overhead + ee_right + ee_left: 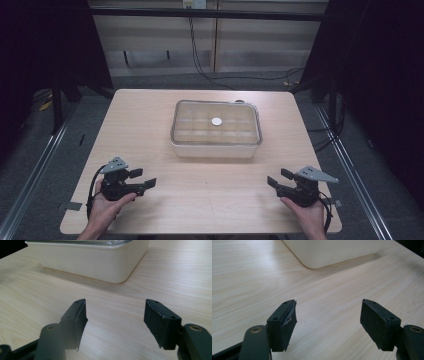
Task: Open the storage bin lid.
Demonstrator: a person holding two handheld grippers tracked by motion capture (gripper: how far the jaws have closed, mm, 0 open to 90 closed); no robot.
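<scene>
A cream rectangular box (216, 131) with a clear lid stands in the middle of the wooden table (150, 125); a small white round knob (216, 121) sits on the lid. My left gripper (145, 179) rests near the front left corner, held by a hand, jaws open and empty. In the left gripper view its own jaws (328, 323) gape over bare wood, with the box's corner (329, 252) beyond. My right gripper (278, 179) rests near the front right, open with nothing between its pads. The right gripper view has its jaws (115, 322) apart and the box (90, 261) ahead.
Black cables (200, 55) trail over the floor behind the table. Dark frame posts stand at both sides, and metal rails (350, 165) run along the floor left and right. Bare wood lies between the box and the two grippers.
</scene>
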